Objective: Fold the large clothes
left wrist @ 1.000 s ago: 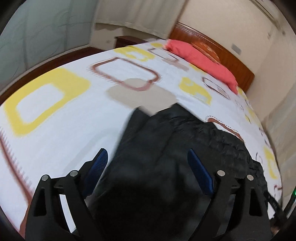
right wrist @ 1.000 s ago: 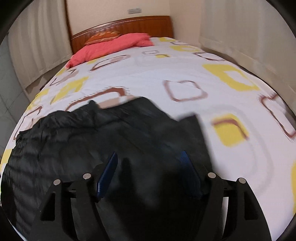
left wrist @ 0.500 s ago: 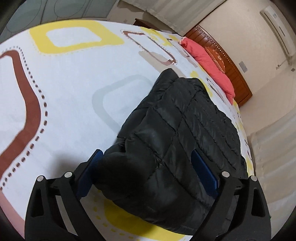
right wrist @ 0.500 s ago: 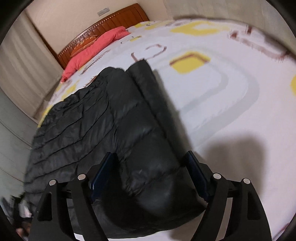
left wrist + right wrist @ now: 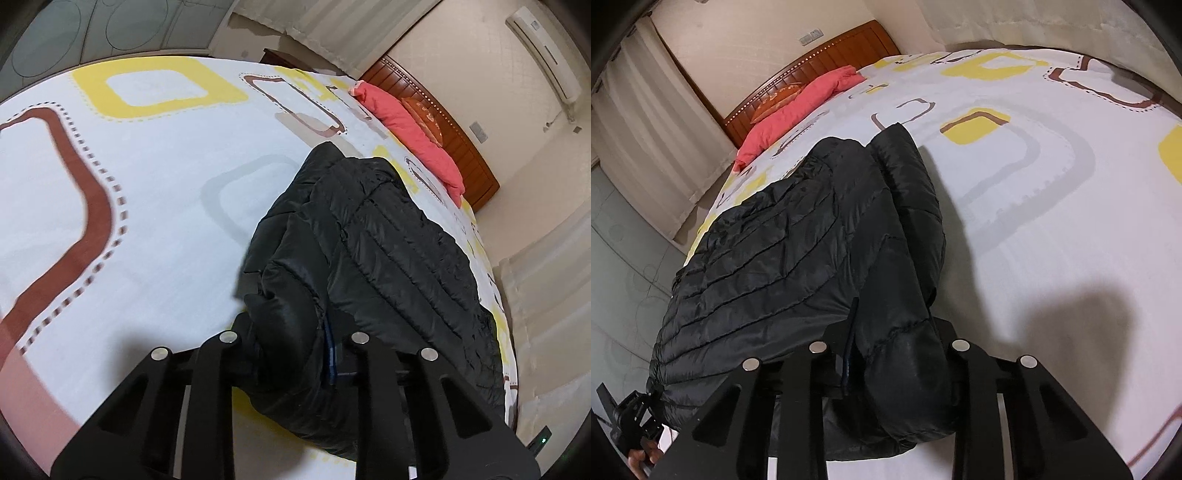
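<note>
Black quilted jacket (image 5: 388, 236) folded on bed

Both wrist views look steeply down, close, sharing the jacket (image 5: 388, 251) (image 5: 783, 258).

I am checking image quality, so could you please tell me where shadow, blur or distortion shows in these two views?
Left wrist view: fisheye bends the bed sheet, slight blur along its left edge, shadow beside the claw. Right wrist view: soft dark shadow right of the black jacket; headboard curves.

Quilted jacket (image 5: 388, 236) glossy; bedsheet (image 5: 155, 192) matt cloth.
</note>
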